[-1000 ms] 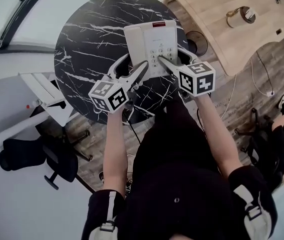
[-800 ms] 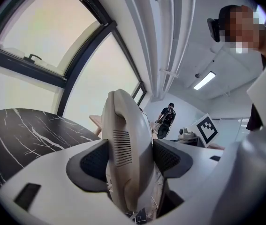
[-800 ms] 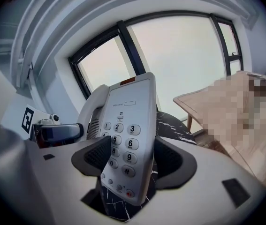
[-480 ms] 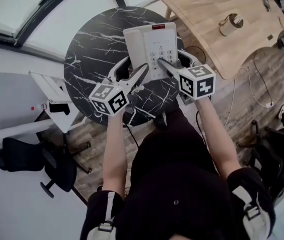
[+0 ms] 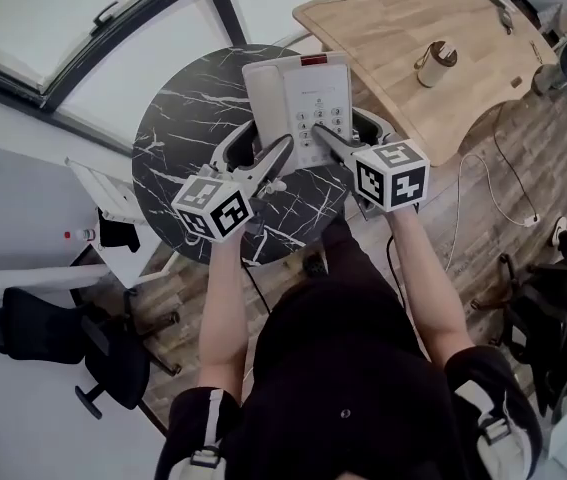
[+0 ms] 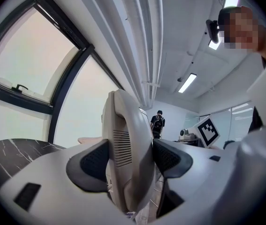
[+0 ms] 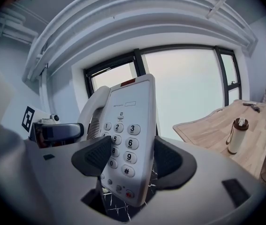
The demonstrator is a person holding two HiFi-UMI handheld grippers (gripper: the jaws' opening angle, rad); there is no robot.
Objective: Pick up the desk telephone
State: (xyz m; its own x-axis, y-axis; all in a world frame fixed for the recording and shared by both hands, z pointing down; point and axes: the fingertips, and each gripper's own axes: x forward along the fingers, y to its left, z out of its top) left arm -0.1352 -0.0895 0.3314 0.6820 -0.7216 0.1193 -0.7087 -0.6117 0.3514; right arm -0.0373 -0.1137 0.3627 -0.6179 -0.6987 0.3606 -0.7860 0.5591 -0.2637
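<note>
The white desk telephone [image 5: 298, 93] hangs above the round black marble table [image 5: 178, 138], held at its near end from both sides. My left gripper [image 5: 258, 146] is shut on the handset side [image 6: 125, 144], with both dark pads pressed against the handset's shell. My right gripper [image 5: 351, 128] is shut on the keypad side [image 7: 128, 125], its pads clamping the body beside the number keys. In the right gripper view the phone tilts up, its red strip at the top. The left gripper [image 6: 129, 161] and right gripper [image 7: 127, 159] point nearly level.
A light wooden desk [image 5: 413, 28] stands to the right with a bottle [image 5: 431, 63] on it. A white stand [image 5: 103, 198] and a black office chair [image 5: 53, 328] are at the left. Large windows lie behind the table. A person [image 6: 157, 123] stands far off.
Both grippers have risen with the telephone clamped between them, and the table now sits farther below. The grip on both sides is unchanged.
</note>
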